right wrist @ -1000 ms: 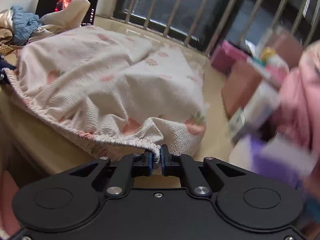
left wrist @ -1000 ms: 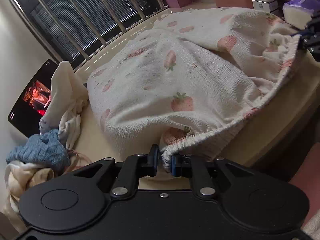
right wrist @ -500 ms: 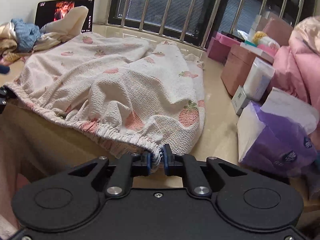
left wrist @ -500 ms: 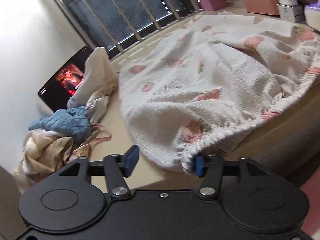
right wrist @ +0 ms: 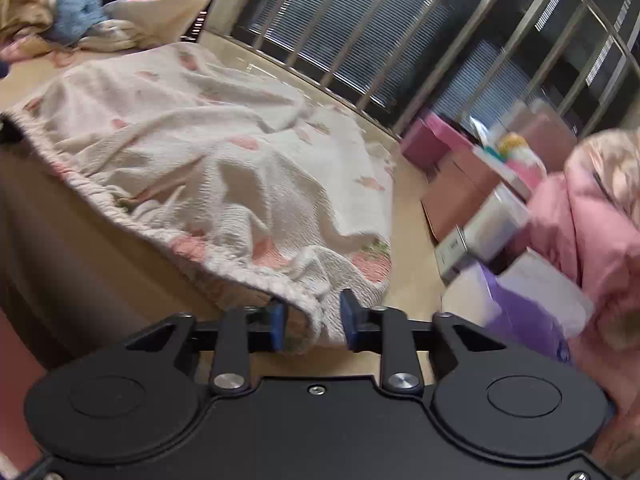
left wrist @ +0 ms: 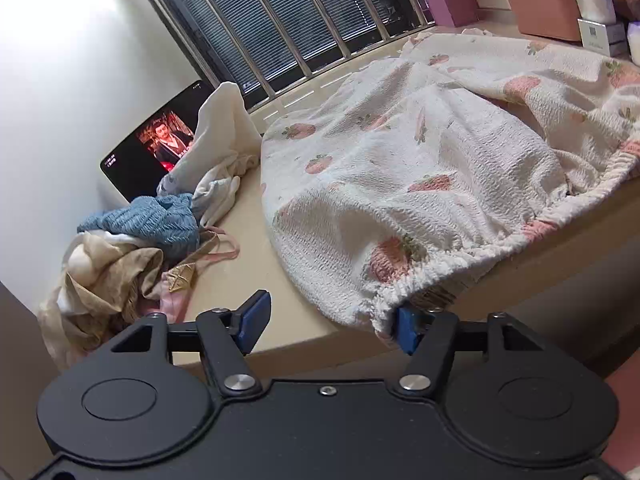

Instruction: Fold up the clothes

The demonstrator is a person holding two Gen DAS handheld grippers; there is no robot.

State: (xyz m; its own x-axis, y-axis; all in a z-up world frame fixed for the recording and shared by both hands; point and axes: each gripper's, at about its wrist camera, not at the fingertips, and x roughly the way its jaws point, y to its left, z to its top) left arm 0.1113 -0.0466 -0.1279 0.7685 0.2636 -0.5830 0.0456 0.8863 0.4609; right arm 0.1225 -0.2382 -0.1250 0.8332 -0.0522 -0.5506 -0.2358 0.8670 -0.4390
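Note:
A white garment with a strawberry print (left wrist: 420, 168) lies spread on the beige ledge (left wrist: 240, 216), its elastic waistband hanging over the near edge. My left gripper (left wrist: 330, 326) is open; the waistband's left end rests against its right pad (left wrist: 404, 330). In the right wrist view the same garment (right wrist: 208, 152) spreads to the left. My right gripper (right wrist: 312, 326) is open, with the waistband's right end drooping loose between its blue pads.
A heap of other clothes (left wrist: 132, 240), blue knit and beige, lies at the left by a lit tablet (left wrist: 154, 144). Window bars (left wrist: 304, 12) run along the back. Pink boxes (right wrist: 452, 160), a purple tissue pack (right wrist: 528, 312) and a pink quilt (right wrist: 592, 232) crowd the right.
Both grippers have let go of the waistband: the left opened half a second ago, the right just now. The garment has settled onto the ledge.

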